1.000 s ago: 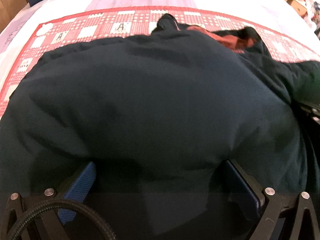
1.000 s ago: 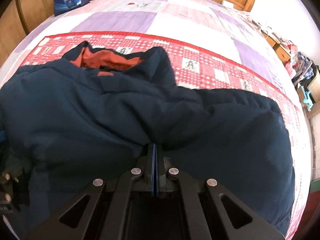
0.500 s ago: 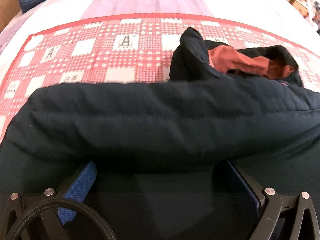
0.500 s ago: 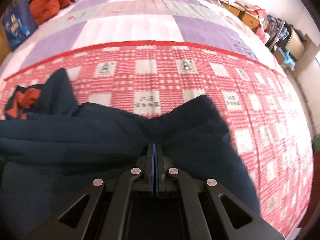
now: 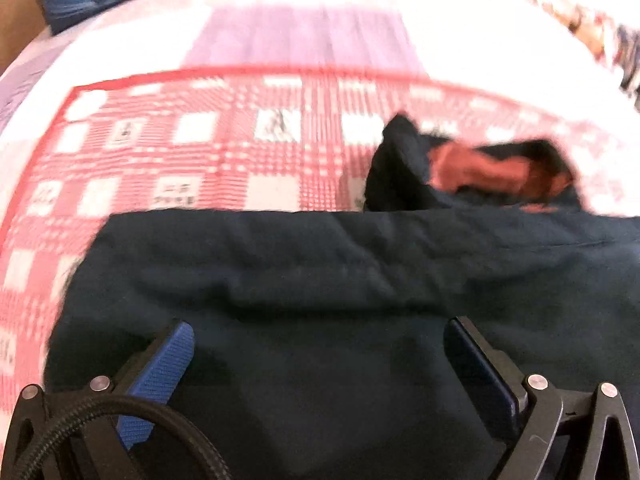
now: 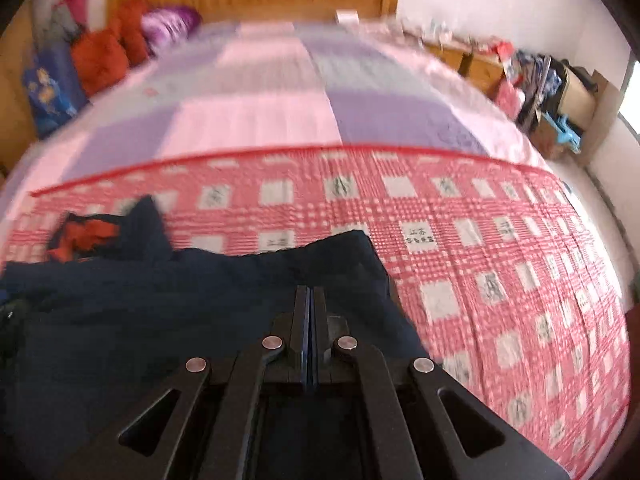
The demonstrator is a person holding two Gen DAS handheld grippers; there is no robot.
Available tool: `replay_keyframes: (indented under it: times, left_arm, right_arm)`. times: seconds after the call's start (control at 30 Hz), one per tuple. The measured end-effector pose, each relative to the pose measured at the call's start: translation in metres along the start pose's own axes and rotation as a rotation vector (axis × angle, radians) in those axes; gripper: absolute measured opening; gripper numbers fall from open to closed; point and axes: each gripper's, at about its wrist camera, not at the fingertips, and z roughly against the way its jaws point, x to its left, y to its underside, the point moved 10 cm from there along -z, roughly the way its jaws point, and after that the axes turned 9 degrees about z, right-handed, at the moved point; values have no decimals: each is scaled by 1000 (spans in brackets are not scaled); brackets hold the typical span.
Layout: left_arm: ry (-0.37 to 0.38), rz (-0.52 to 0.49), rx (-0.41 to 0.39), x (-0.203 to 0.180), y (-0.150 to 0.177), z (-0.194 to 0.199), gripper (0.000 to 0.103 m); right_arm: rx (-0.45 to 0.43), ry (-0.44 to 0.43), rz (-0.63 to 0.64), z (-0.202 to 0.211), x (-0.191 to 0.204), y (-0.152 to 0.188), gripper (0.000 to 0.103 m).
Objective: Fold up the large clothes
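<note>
Ahead of both tools, a dark navy jacket point(image 5: 340, 280) lies bunched on the bed's red checked blanket point(image 6: 500, 272), orange lining showing at its collar. Left hand-held gripper point(image 5: 318, 344) stands spread with jacket fabric between its fingers. Right hand-held gripper point(image 6: 310, 300) is pressed together, pinching the jacket's edge.
</note>
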Motion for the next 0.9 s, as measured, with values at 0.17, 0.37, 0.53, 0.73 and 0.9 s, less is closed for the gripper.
replay_keyframes:
  times: [0.17, 0.37, 0.53, 0.73, 0.9]
  left_arm:
    - [32, -32, -39, -7, 59, 58, 103]
    - [21, -109, 1, -24, 122, 56, 103]
    - [9, -34, -35, 11, 108, 48, 103]
    - [-69, 51, -52, 80, 96, 40, 103]
    - [-46, 148, -31, 117, 95, 34, 103]
  right_arm:
    - [-53, -127, 134, 56, 75, 45, 0]
    - [-14, -231, 402, 58, 170, 96, 0]
    - [21, -142, 252, 22, 81, 89, 0]
    - [63, -8, 107, 4, -29, 92, 0]
    - [89, 42, 60, 2, -54, 109, 0]
